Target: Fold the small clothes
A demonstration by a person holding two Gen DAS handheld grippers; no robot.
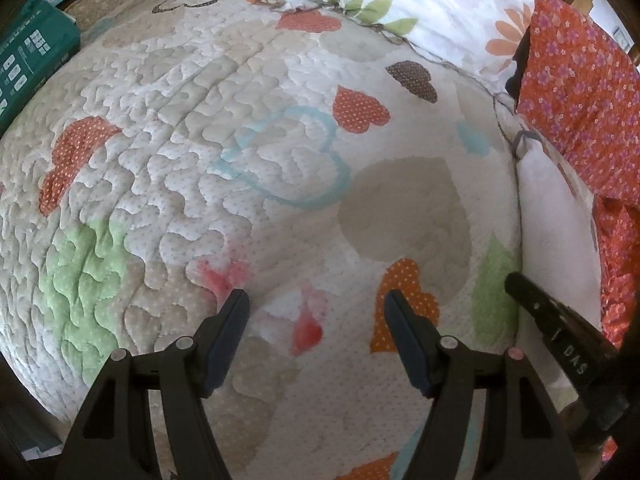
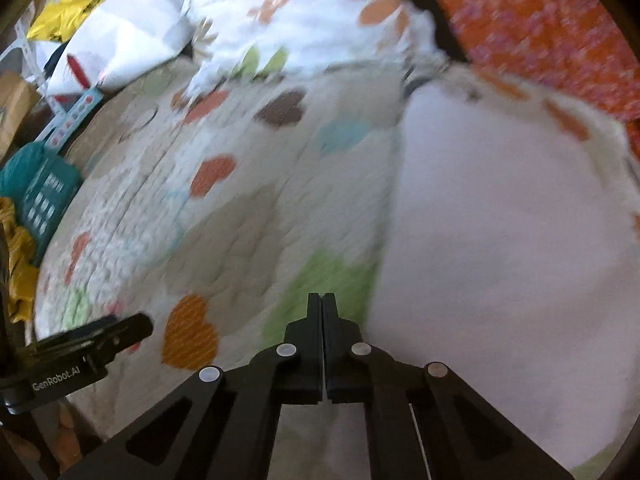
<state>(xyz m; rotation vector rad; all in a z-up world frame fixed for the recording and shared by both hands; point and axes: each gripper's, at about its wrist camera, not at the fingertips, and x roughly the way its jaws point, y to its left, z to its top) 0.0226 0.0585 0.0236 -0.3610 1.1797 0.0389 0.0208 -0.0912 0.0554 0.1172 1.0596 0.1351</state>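
Note:
A white garment (image 2: 500,220) lies flat on the heart-print quilt (image 2: 240,216), on the right of the blurred right wrist view. It shows as a white strip at the right edge of the left wrist view (image 1: 548,220). My right gripper (image 2: 322,300) is shut with nothing seen between its fingers, above the quilt just left of the garment's edge. My left gripper (image 1: 316,300) is open and empty above the quilt (image 1: 240,160), left of the garment. The right gripper's body (image 1: 560,332) shows at the left view's lower right.
A white floral pillow (image 1: 420,4) lies at the back. Orange floral fabric (image 1: 580,92) lies on the right. A teal package (image 1: 32,60) sits at the quilt's left edge. Yellow and white bags (image 2: 80,24) lie at the far left. The left gripper's body (image 2: 80,352) shows at the right view's lower left.

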